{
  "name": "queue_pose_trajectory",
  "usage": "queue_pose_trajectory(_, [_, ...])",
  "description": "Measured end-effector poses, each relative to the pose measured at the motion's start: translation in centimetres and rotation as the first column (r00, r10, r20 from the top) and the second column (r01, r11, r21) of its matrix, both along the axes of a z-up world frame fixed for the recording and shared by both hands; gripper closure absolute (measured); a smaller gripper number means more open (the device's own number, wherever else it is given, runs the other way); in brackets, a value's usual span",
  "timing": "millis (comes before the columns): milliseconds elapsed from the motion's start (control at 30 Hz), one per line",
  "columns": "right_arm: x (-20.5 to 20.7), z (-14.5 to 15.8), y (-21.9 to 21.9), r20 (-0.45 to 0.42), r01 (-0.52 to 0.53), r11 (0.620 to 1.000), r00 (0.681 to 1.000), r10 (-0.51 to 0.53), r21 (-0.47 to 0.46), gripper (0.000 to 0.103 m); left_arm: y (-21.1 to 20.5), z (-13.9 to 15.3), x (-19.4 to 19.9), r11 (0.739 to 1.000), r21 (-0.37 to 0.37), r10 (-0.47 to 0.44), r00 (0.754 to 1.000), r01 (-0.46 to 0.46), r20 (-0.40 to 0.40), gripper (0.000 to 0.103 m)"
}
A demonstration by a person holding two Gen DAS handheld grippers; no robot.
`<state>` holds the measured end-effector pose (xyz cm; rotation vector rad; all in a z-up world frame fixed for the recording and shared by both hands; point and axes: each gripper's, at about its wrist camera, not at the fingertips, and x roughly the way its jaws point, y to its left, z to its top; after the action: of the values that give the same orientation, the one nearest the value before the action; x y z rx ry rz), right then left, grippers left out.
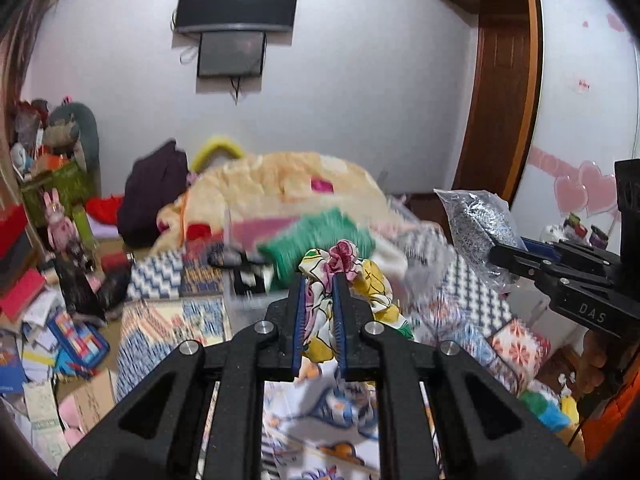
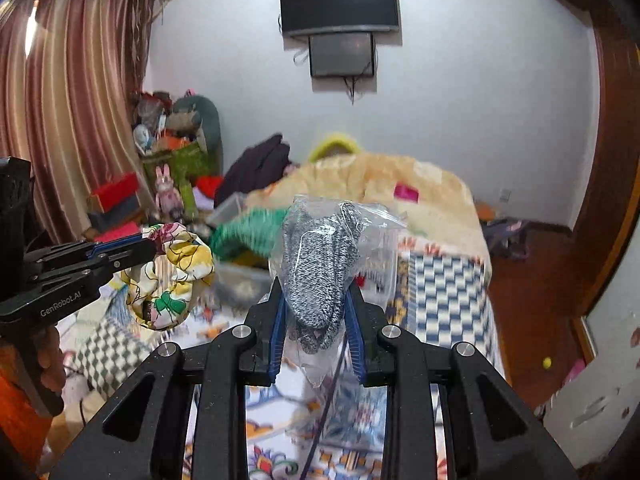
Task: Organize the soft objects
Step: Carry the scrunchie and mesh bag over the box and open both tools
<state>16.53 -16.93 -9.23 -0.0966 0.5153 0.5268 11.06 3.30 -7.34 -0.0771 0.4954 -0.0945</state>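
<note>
Green knit (image 2: 244, 232) and clear bin (image 2: 240, 280) just beyond both held bundles

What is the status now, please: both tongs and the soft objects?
Left tongs shut on floral cloth, held up. Right tongs shut on bagged grey knit, held up. Green knit ahead on bed; path unobstructed.

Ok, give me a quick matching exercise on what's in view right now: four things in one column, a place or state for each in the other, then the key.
Things:
1. floral cloth
2. bagged grey knit
3. green knit
4. black screen

Places:
A. mounted on the wall
B. pinched in the left tool
C. lying on the bed, blurred
D. pinched in the right tool

Pairs: 1-B, 2-D, 3-C, 4-A
</note>
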Motion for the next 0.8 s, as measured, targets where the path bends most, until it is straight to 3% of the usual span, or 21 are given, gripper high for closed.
queue_pose_trajectory(200, [1.1,1.5,1.2,0.067,-0.006,1.000,0.998,0.006,-0.008,0.078,0.0,2.3,1.4,0.998,0.039,0.040,0.995,-0.044,0.095,0.091])
queue_pose_trajectory(300, [2.4,1.7,1.9,0.072,0.002,1.000,0.997,-0.001,-0.010,0.078,0.0,2.5,2.9,0.996,0.050,0.064,0.992,-0.070,0.106,0.091])
queue_pose_trajectory(533, [4.3,1.3,2.9,0.046,0.008,1.000,0.999,-0.009,0.001,0.078,0.4,1.2,6.7,0.995,0.025,0.099,0.993,-0.101,0.063,0.091])
queue_pose_trajectory(800, [7.2,-1.4,4.6,-0.051,0.007,1.000,0.999,-0.008,-0.007,0.078,0.1,-2.1,9.6,0.987,0.072,0.141,0.990,-0.141,0.001,0.091])
